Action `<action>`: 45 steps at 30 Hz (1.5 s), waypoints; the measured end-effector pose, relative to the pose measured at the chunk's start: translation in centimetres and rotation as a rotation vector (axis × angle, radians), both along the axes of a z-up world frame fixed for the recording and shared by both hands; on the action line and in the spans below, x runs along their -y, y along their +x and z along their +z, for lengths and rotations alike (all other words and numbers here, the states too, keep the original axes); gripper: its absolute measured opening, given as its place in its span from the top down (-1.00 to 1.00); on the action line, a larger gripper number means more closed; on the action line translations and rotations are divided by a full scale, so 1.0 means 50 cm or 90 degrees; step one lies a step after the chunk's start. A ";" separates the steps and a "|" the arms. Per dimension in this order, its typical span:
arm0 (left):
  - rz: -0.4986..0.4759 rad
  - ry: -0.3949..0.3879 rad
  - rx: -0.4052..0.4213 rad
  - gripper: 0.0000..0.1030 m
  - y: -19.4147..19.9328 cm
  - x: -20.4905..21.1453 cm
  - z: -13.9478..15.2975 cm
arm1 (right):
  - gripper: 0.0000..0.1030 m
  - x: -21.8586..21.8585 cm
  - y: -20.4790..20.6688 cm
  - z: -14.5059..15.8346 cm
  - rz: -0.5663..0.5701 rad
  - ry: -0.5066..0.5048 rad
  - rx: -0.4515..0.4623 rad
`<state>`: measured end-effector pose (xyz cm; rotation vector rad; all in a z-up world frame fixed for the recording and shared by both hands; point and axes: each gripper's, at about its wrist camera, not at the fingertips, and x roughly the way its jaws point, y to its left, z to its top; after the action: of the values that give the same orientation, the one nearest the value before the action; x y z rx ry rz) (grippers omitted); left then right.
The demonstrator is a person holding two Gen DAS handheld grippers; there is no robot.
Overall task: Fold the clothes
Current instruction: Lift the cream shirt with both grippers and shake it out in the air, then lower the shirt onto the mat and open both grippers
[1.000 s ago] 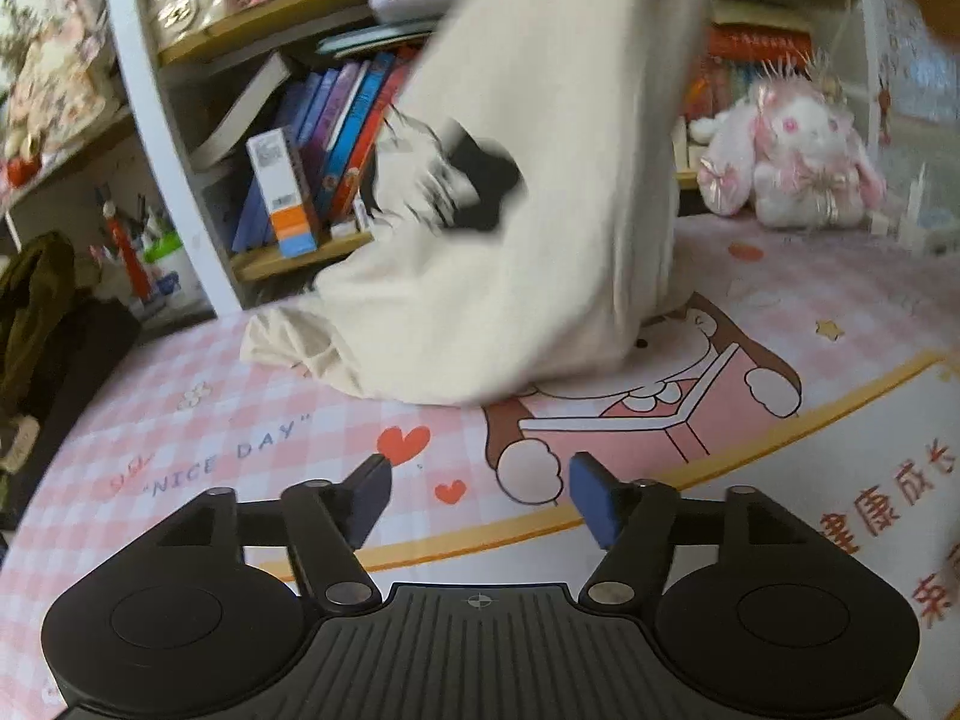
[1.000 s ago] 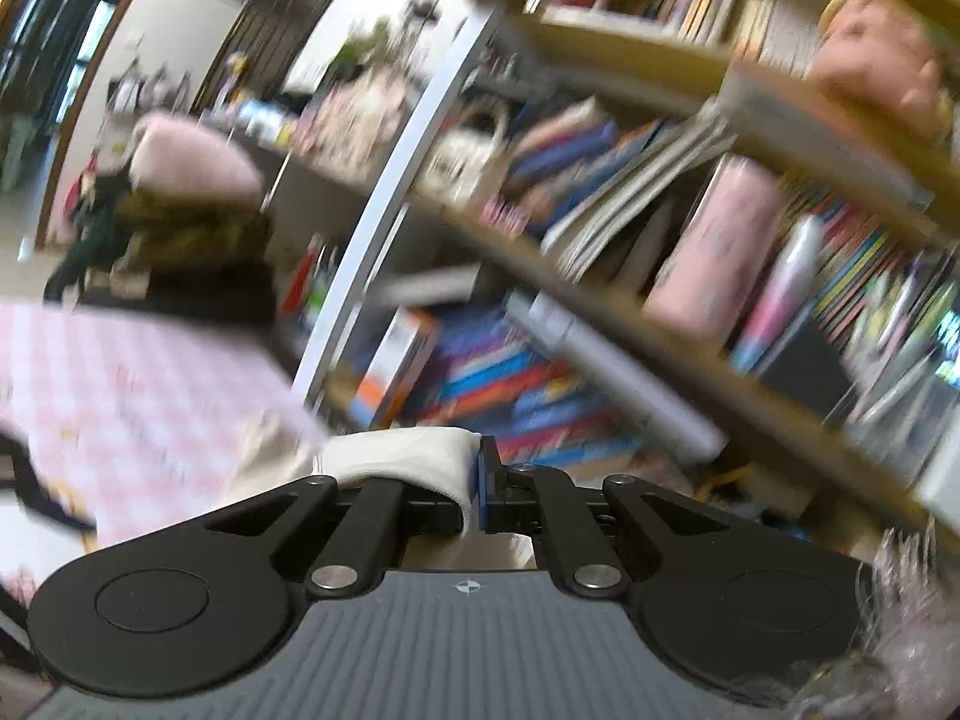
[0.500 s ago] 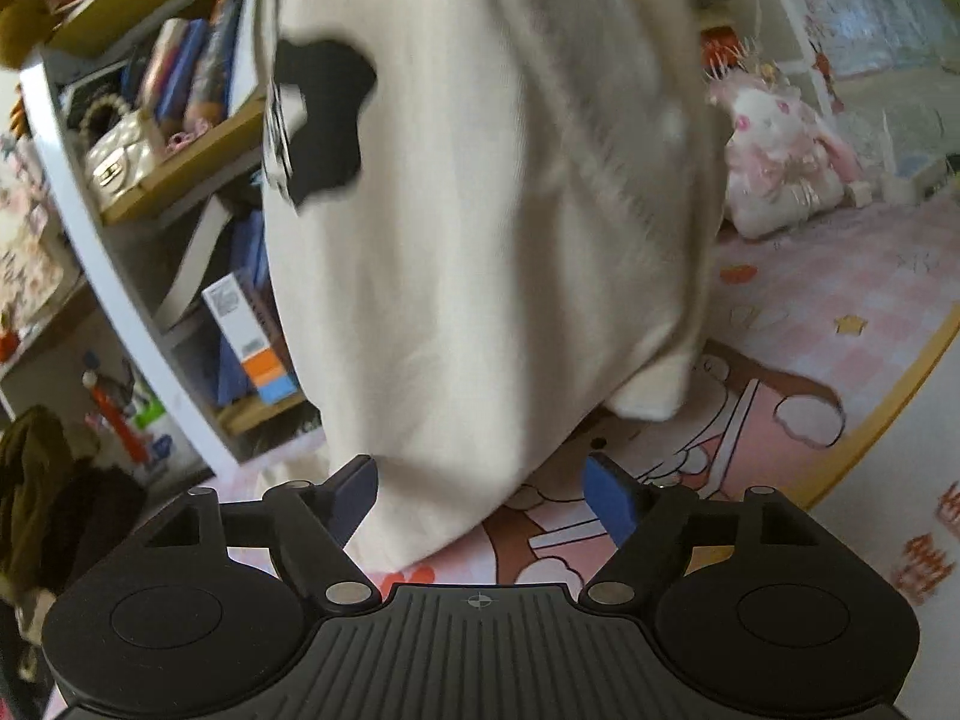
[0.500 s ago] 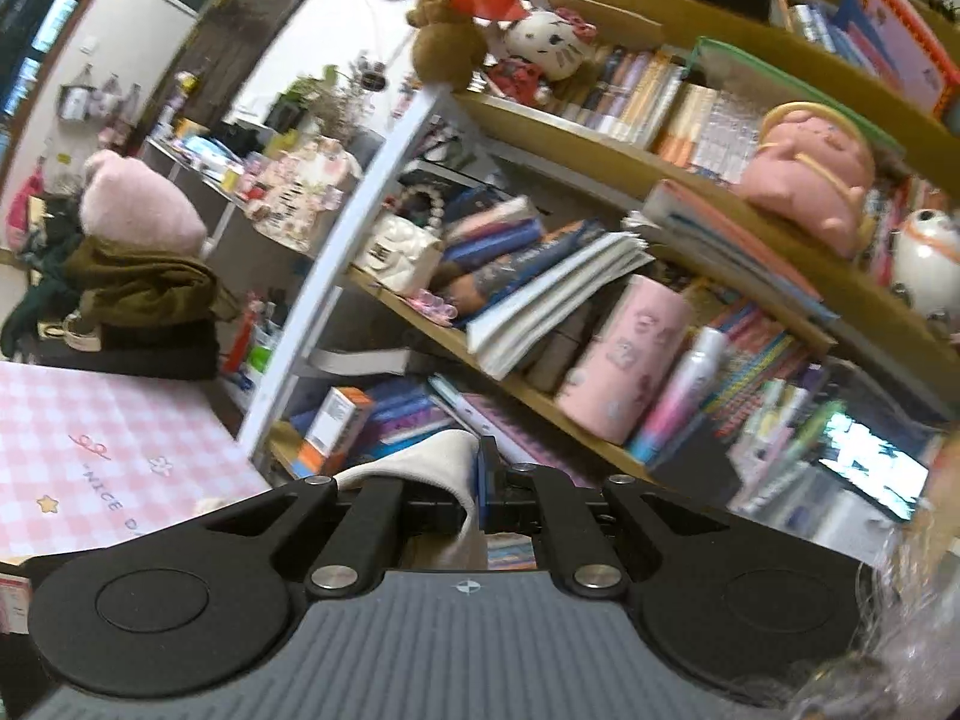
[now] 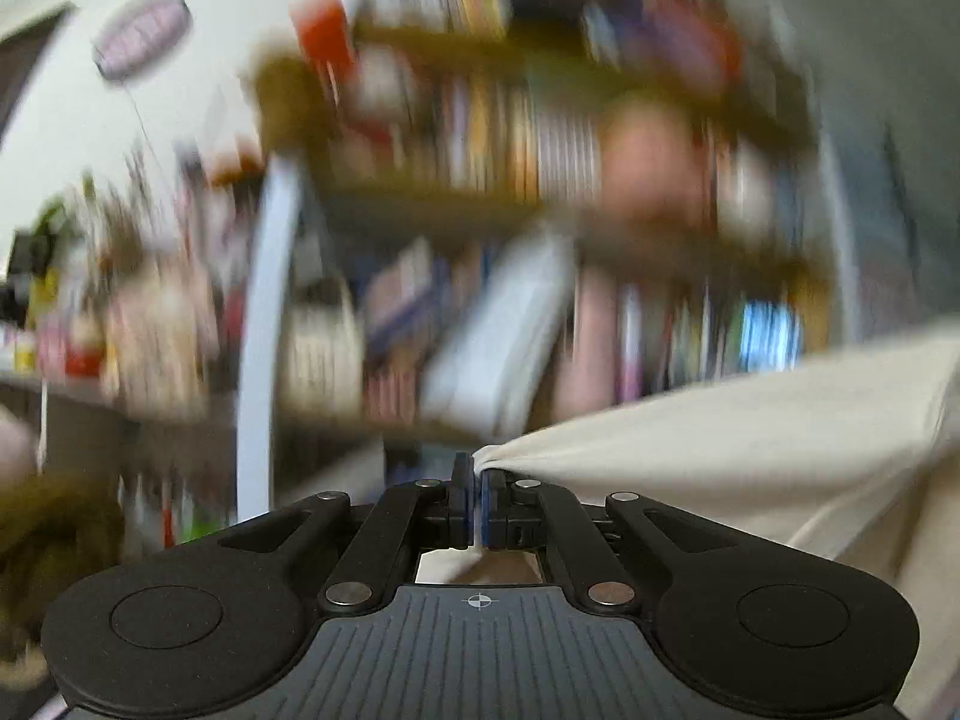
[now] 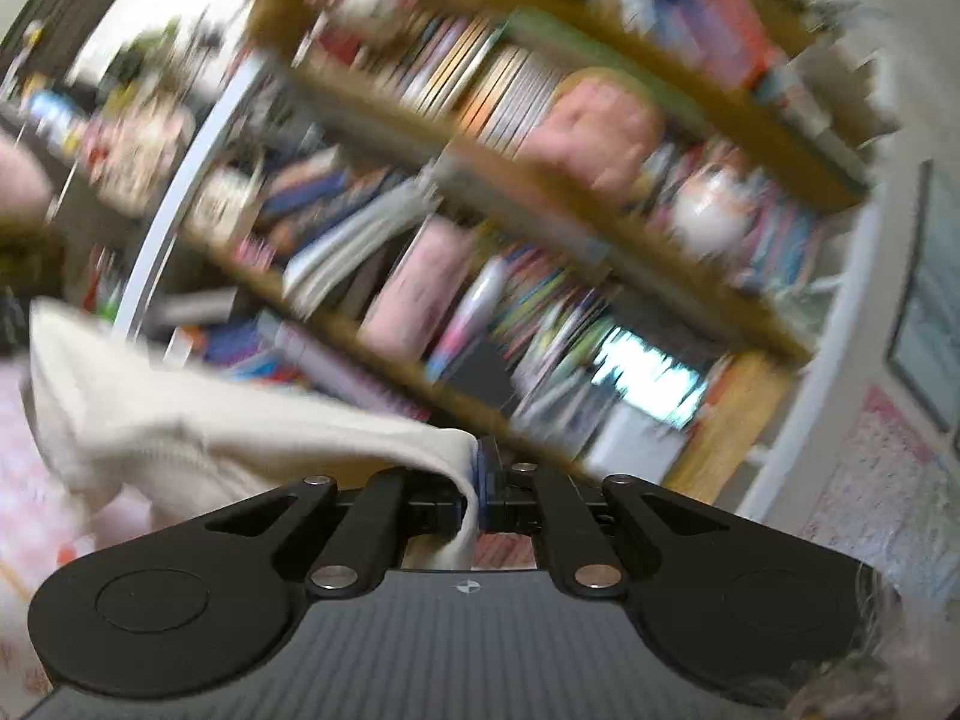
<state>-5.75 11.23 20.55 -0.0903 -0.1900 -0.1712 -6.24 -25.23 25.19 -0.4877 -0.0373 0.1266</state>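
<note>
Item: cream garment (image 5: 750, 438), stretching lower right in left view, lower left in right view. Left tool (image 5: 478, 498) is pinching its bunched edge w/ jaws pressed together; right tool (image 6: 477, 495) is pinching another edge likewise. Bkgd: bookshelf (image 6: 540, 192) is filling both views, blurred.

A wooden bookshelf (image 6: 540, 192) full of blurred books fills the view. A white curved post (image 6: 180, 204) stands at its left end. Right of the bookshelf is a pale wall (image 6: 888, 276) with a framed picture (image 6: 927, 300). Left of the post, a round clock (image 5: 143, 33) hangs on a white wall.
</note>
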 end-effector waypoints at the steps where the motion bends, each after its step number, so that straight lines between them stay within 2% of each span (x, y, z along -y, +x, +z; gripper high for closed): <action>1: 0.000 -0.011 0.053 0.98 -0.025 -0.015 0.040 | 0.92 0.000 -0.032 0.022 0.009 0.011 0.043; 4: -0.015 -0.058 0.202 0.98 -0.093 -0.045 0.140 | 0.92 -0.011 -0.130 0.093 0.034 0.024 0.194; 6: -0.031 -0.086 0.281 0.98 -0.134 -0.060 0.181 | 0.92 -0.020 -0.190 0.135 0.041 0.023 0.308; 7: -0.040 -0.096 0.304 0.97 -0.148 -0.064 0.193 | 0.92 -0.020 -0.216 0.153 0.048 0.029 0.357; 8: -0.050 -0.105 0.314 0.97 -0.154 -0.068 0.200 | 0.92 -0.020 -0.234 0.165 0.054 0.034 0.394; 10: -0.066 -0.121 0.321 0.97 -0.161 -0.073 0.208 | 0.92 -0.015 -0.246 0.174 0.066 0.048 0.428; 12: -0.068 -0.125 0.281 0.97 -0.141 -0.076 0.199 | 0.92 -0.009 -0.257 0.183 0.078 0.062 0.461; 13: -0.060 -0.124 0.241 0.97 -0.120 -0.077 0.187 | 0.92 -0.008 -0.250 0.182 0.083 0.067 0.457; 14: -0.052 -0.123 0.195 0.97 -0.096 -0.079 0.172 | 0.92 -0.008 -0.221 0.174 0.086 0.070 0.419; 16: -0.036 -0.117 0.069 0.97 -0.023 -0.082 0.118 | 0.91 -0.010 -0.160 0.155 0.092 0.073 0.338; 19: 0.008 -0.082 -0.156 0.97 0.094 -0.082 -0.011 | 0.91 -0.030 -0.016 0.072 0.084 0.043 0.134; 22: 0.042 -0.024 -0.350 0.97 0.181 -0.074 -0.170 | 0.91 -0.047 0.156 -0.081 0.085 0.038 -0.116; 24: 0.050 0.022 -0.439 0.96 0.221 -0.063 -0.253 | 0.91 -0.052 0.249 -0.196 0.078 0.065 -0.259; 25: 0.055 0.044 -0.473 0.96 0.242 -0.058 -0.284 | 0.92 -0.061 0.284 -0.249 0.070 0.060 -0.307; 28: 0.074 0.070 -0.517 0.96 0.306 -0.055 -0.313 | 0.92 -0.100 0.353 -0.357 0.064 0.013 -0.375; 29: 0.079 0.072 -0.524 0.96 0.328 -0.058 -0.308 | 0.92 -0.114 0.378 -0.369 0.063 0.005 -0.377; 32: 0.096 0.093 -0.555 0.95 0.406 -0.060 -0.315 | 0.91 -0.158 0.460 -0.372 0.061 -0.008 -0.376; 36: 0.132 0.117 -0.595 0.85 0.482 -0.056 -0.345 | 0.89 -0.198 0.554 -0.369 0.060 -0.018 -0.406; 40: 0.129 0.126 -0.610 0.81 0.494 -0.044 -0.365 | 0.83 -0.223 0.591 -0.416 0.062 -0.046 -0.436; 41: 0.127 0.129 -0.614 0.66 0.496 -0.041 -0.370 | 0.72 -0.228 0.597 -0.427 0.059 -0.052 -0.441; 42: 0.125 0.132 -0.617 0.54 0.498 -0.038 -0.375 | 0.42 -0.231 0.600 -0.436 0.055 -0.058 -0.447; 44: 0.131 0.154 -0.614 -0.09 0.491 -0.033 -0.375 | 0.07 -0.228 0.597 -0.445 0.054 -0.068 -0.448; 45: 0.135 0.165 -0.605 -0.24 0.482 -0.034 -0.372 | 0.01 -0.225 0.592 -0.448 0.055 -0.072 -0.445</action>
<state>18.36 12.93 1.97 0.1122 0.7683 0.0710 23.38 -13.98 2.78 -0.5332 0.6359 0.3796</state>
